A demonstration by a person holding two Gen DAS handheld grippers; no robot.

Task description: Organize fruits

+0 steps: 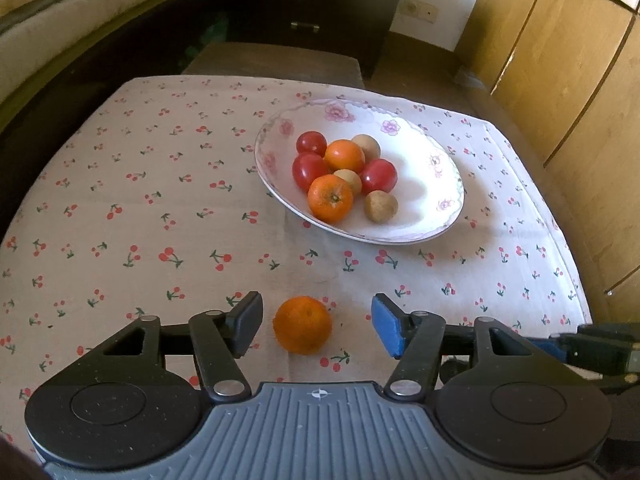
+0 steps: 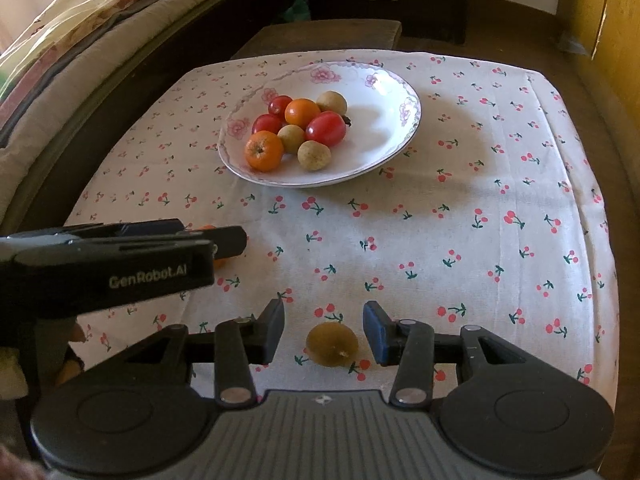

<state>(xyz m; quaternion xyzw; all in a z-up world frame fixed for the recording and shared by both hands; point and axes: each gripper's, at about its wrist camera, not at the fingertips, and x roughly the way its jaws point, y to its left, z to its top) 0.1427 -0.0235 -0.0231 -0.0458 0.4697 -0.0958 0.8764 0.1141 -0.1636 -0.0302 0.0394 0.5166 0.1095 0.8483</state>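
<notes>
Left tongs (image 1: 317,326) gape around orange (image 1: 302,324); plate (image 1: 424,204) holds fruit

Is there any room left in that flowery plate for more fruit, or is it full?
The plate is crowded on its left half, where oranges, red tomatoes and brown fruits bunch together. Its right half is bare white. The cloth between the plate and both grippers is also free. One orange and a brown fruit lie outside.

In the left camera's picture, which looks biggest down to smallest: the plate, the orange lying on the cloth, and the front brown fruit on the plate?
1. Plate
2. Orange on the cloth
3. Front brown fruit

The orange lies nearer the camera, so its lead over the brown fruit may be overstated.
</notes>
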